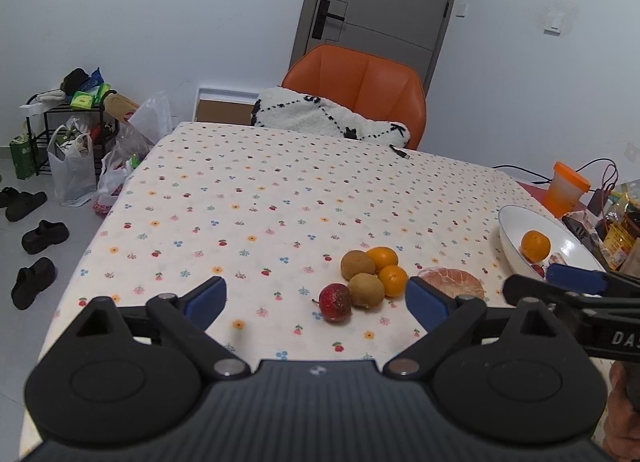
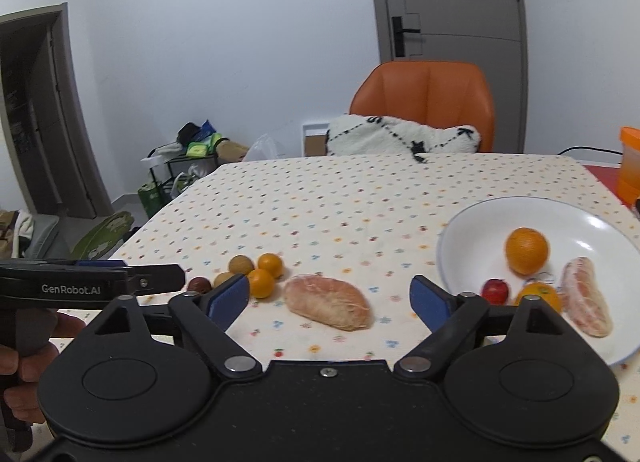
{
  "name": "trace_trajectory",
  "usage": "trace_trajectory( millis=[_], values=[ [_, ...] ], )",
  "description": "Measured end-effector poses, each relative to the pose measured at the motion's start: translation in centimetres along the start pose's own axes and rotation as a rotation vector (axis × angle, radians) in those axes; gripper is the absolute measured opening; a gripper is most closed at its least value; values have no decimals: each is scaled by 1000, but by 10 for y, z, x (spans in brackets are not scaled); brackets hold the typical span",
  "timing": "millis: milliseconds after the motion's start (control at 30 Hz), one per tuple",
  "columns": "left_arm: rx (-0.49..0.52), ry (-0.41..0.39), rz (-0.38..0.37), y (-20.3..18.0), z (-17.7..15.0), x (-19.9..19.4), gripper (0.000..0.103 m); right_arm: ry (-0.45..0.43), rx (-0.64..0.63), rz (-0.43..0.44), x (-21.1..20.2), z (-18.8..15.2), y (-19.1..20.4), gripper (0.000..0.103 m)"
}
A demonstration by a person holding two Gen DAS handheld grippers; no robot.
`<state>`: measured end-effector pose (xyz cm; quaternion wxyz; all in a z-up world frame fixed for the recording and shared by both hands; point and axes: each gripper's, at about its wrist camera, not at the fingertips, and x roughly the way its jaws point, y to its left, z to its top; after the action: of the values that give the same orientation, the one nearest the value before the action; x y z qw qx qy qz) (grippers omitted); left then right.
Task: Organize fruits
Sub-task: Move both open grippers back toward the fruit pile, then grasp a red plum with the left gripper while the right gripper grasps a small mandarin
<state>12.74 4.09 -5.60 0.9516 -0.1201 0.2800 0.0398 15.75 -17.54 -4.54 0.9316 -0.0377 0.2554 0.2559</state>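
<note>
On the flowered tablecloth lies a cluster of fruit: a dark red fruit (image 1: 335, 301), two brown kiwis (image 1: 357, 264), two small oranges (image 1: 383, 257) and a peeled pomelo piece (image 2: 328, 302). My left gripper (image 1: 316, 298) hovers open just in front of the red fruit, nothing between its fingers. My right gripper (image 2: 329, 295) is open too, with the pomelo piece lying between and just beyond its blue pads. The white bowl (image 2: 500, 218) at the right holds an orange (image 2: 526, 250), a second orange (image 2: 538, 293), a small red fruit (image 2: 495, 290) and a pomelo piece (image 2: 586, 296).
An orange chair (image 1: 360, 86) with a white fleece cushion (image 1: 328, 116) stands at the table's far side. An orange cup (image 1: 566, 188), cables and snack packets crowd the right edge. Bags, a rack and shoes sit on the floor at left.
</note>
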Motion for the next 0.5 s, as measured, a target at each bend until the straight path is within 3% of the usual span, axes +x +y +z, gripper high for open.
trace_trajectory(
  millis=[200, 500],
  values=[
    [-7, 27, -28, 3, -1, 10, 68, 20, -12, 40, 9, 3, 9, 73],
    [4, 15, -65, -2, 5, 16, 53, 62, -7, 99, 25, 6, 13, 43]
  ],
)
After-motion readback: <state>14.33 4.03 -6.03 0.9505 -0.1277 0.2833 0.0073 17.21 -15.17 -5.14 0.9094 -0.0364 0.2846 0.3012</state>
